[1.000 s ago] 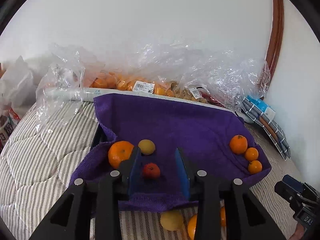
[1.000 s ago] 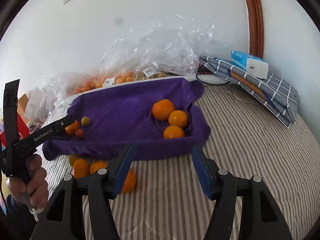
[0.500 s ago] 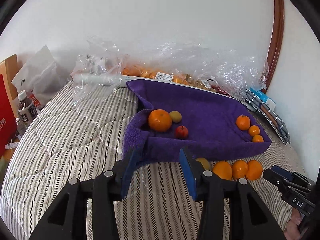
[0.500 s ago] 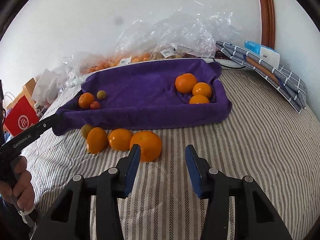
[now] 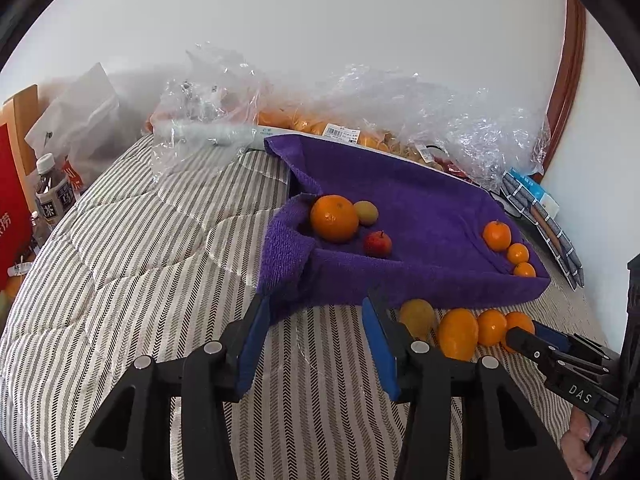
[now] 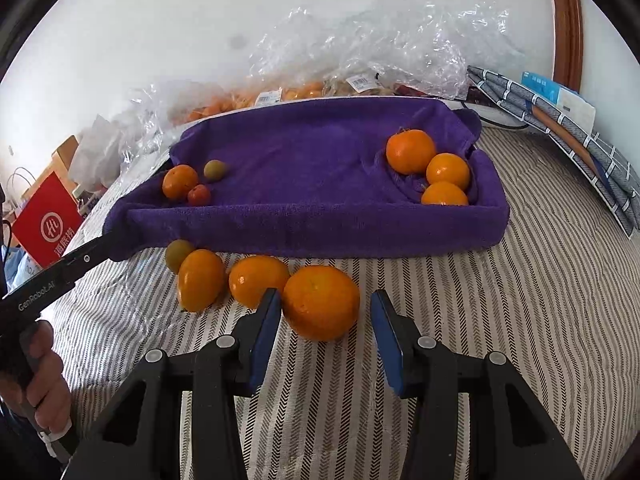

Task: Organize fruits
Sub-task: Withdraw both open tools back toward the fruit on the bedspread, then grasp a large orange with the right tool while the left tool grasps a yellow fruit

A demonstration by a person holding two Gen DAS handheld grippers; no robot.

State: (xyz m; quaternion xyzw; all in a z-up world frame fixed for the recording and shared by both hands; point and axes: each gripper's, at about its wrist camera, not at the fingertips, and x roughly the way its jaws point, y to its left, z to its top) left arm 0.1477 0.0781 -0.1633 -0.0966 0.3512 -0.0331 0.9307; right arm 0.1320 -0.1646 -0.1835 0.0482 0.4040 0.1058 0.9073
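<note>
Your right hand-held gripper (image 6: 326, 320) is spread apart on either side of a large orange (image 6: 321, 302) that sits on the striped bed cover (image 6: 520, 320); the blue pads flank the fruit, and you cannot tell whether the left pad touches it. Beside that orange, a row of loose fruit runs leftward along the front wall of the purple towel-lined tray (image 6: 320, 228): two more oranges (image 6: 258, 280) and a small greenish fruit (image 6: 179, 255). Inside the tray, three oranges (image 6: 447, 170) cluster in its right corner, while an orange (image 5: 334, 218), a yellow-green fruit (image 5: 366, 212) and a small red fruit (image 5: 377, 243) sit in its left corner. Your left hand-held gripper (image 5: 316, 340) hangs open and holds nothing, just in front of the tray's left front corner.
</note>
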